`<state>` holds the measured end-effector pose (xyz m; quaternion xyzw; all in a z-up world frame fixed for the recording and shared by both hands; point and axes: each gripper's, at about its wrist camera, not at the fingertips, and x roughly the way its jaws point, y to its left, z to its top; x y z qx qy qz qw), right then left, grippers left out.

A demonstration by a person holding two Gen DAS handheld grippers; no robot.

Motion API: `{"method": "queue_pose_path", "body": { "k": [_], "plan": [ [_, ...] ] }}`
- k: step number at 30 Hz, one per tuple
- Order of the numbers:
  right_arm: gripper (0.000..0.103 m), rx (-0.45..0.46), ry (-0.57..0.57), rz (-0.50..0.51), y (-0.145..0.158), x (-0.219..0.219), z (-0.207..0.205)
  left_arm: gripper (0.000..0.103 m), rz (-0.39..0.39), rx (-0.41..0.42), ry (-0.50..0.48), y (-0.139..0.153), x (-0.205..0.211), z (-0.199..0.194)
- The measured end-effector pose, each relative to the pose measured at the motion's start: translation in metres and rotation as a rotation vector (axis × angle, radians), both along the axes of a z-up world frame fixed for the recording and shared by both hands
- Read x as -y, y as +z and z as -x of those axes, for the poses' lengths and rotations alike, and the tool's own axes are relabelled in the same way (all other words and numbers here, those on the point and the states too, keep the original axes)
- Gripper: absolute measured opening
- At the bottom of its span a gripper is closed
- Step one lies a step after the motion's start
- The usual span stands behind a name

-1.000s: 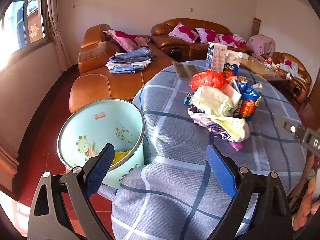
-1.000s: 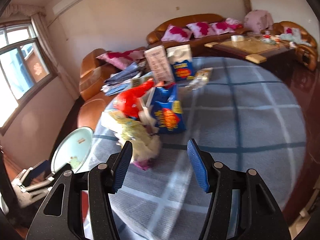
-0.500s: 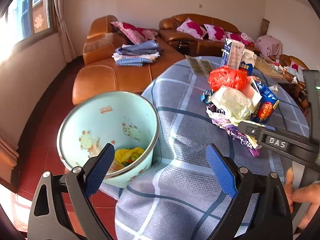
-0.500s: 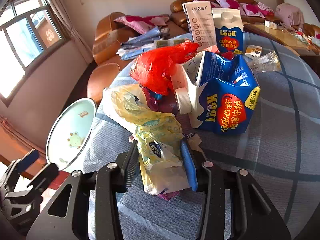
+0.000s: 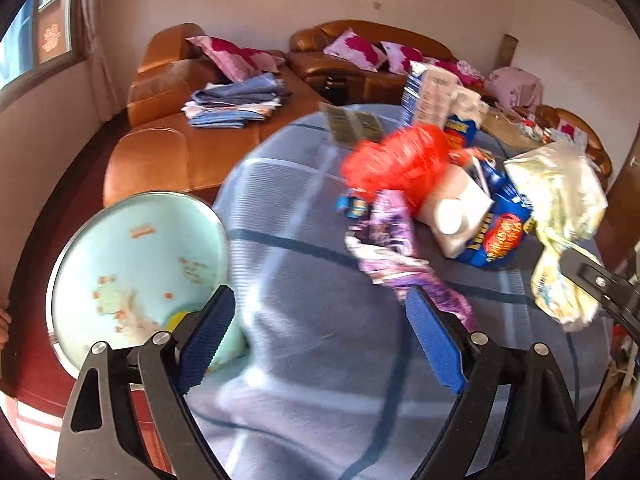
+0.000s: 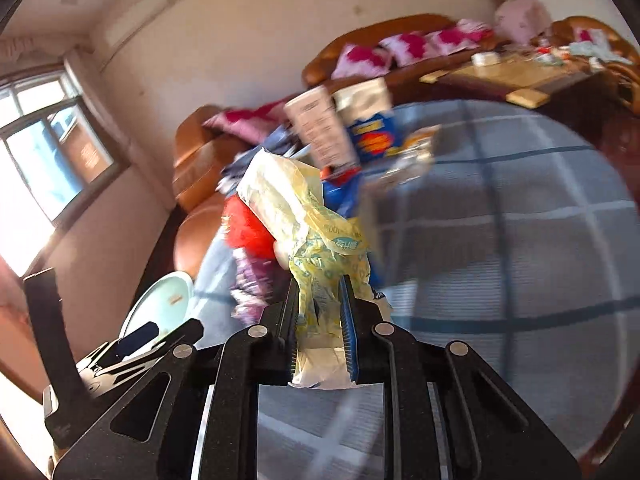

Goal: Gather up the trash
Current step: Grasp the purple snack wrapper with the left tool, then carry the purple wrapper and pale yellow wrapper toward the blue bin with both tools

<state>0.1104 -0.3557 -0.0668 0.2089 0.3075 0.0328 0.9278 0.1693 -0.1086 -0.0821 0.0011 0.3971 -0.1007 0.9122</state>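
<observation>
Beside the table's left edge, down on the red floor, stands the pale blue bin [image 5: 136, 264], its mouth open toward me and something yellow lying at the bottom. My left gripper [image 5: 320, 336] hangs over the near part of the blue checked tablecloth [image 5: 304, 264]; its jaws have just been closing a little but stand wide apart with nothing between them, only cloth below. Just past its right blue pad [image 5: 434, 344] lies a purple crumpled wrapper [image 5: 394, 252], its near end almost at the pad's tip, though the blur keeps me from saying whether they touch. Behind the wrapper sits the heap of trash: a red plastic bag [image 5: 396, 160] on top, then a crushed blue milk carton [image 5: 492, 224] with its white cap turned toward me. Two upright cartons [image 5: 436, 100] stand at the far side of the table.

Farther right, my right gripper [image 6: 320, 320] has just been closing, and its pads are now clamped on the lower end of a crumpled yellow-white plastic bag [image 6: 304, 216]. That bag is lifted clear of the cloth, hanging above and to the right of the heap.
</observation>
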Motion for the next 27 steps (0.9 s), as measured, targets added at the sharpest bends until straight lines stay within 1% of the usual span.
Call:
{"method": "queue_pose_path", "body": {
  "k": [3, 4, 7, 9, 10, 11, 13, 14, 15, 16, 18, 22, 27],
  "plan": [
    [0.019, 0.011, -0.062, 0.003, -0.004, 0.013, 0.015, 0.075, 0.027, -0.018, -0.042, -0.004, 0.029, -0.007],
    [0.019, 0.013, -0.089, 0.007, -0.006, 0.018, 0.02, 0.074, 0.027, -0.019, -0.044, -0.006, 0.037, -0.009],
    [0.019, 0.013, -0.13, 0.011, -0.011, 0.027, 0.027, 0.069, 0.016, -0.043, -0.042, -0.016, 0.058, -0.016],
    [0.019, 0.008, -0.145, -0.011, -0.015, 0.034, 0.029, 0.062, 0.018, -0.078, -0.035, -0.025, 0.066, -0.021],
    [0.019, 0.006, -0.149, -0.016, -0.016, 0.037, 0.031, 0.06, 0.012, -0.093, -0.026, -0.029, 0.068, -0.022],
    [0.019, 0.005, -0.154, -0.018, -0.017, 0.038, 0.032, 0.056, 0.007, -0.095, -0.018, -0.032, 0.069, -0.023],
    [0.019, 0.004, -0.153, -0.023, -0.019, 0.038, 0.035, 0.045, 0.012, -0.089, -0.019, -0.033, 0.069, -0.022],
    [0.019, 0.002, -0.151, -0.021, -0.019, 0.037, 0.035, 0.034, 0.025, -0.088, -0.022, -0.033, 0.067, -0.021],
    [0.019, 0.002, -0.15, -0.021, -0.019, 0.035, 0.037, 0.027, 0.04, -0.094, -0.03, -0.033, 0.065, -0.021],
    [0.019, 0.001, -0.148, -0.022, -0.02, 0.033, 0.038, 0.026, 0.051, -0.099, -0.035, -0.033, 0.063, -0.021],
    [0.019, 0.002, -0.15, -0.023, -0.019, 0.03, 0.039, 0.019, 0.059, -0.094, -0.045, -0.03, 0.059, -0.018],
    [0.019, 0.018, -0.153, -0.016, -0.013, 0.023, 0.041, 0.017, 0.086, -0.069, -0.062, -0.02, 0.047, -0.008],
    [0.019, 0.03, -0.147, -0.004, -0.006, 0.012, 0.044, 0.017, 0.079, -0.021, -0.082, -0.003, 0.029, 0.013]
  ]
}}
